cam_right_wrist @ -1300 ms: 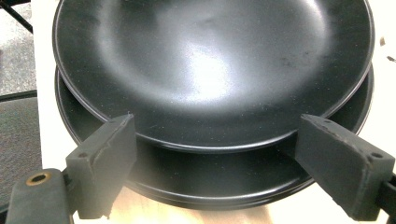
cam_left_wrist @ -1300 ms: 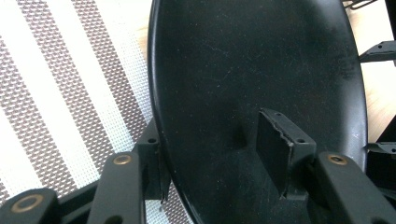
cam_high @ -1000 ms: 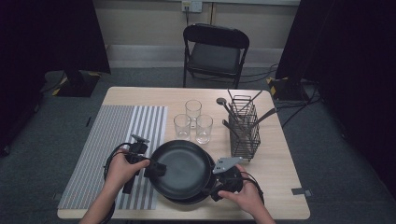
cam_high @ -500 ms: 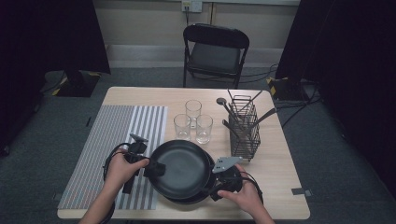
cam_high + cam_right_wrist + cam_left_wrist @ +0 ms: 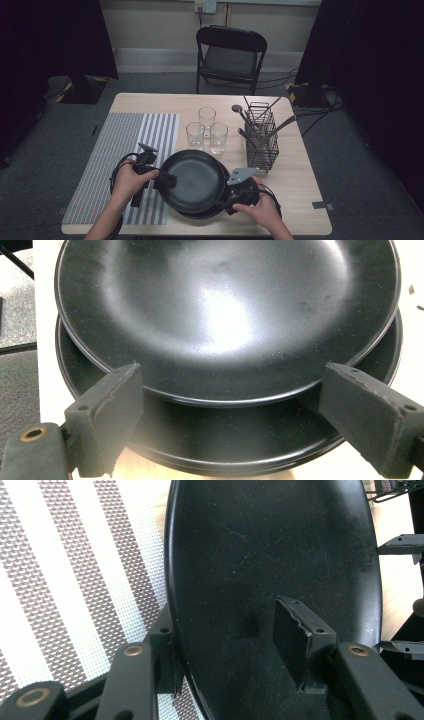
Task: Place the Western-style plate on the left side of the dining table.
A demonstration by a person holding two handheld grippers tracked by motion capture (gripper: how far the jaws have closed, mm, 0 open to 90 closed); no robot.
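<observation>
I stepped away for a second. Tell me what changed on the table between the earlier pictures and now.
Little changed. The left tool has been closing slightly around the rim of the top black plate, one jaw above it and one beneath; whether the pads press is unclear. The right tool sits open at the stack's near edge, as before. The lower plate, glasses and wire rack stayed put.

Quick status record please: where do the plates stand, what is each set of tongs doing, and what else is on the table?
top plate: black, tilted, lying on the bottom plate
bottom plate: black, flat on the table
left tongs: straddle the top plate's rim; contact unclear
right tongs: open, at the plates' near edge
glasses: three, upright, behind plates
wire rack: holds utensils, right of the glasses
striped mat: left
</observation>
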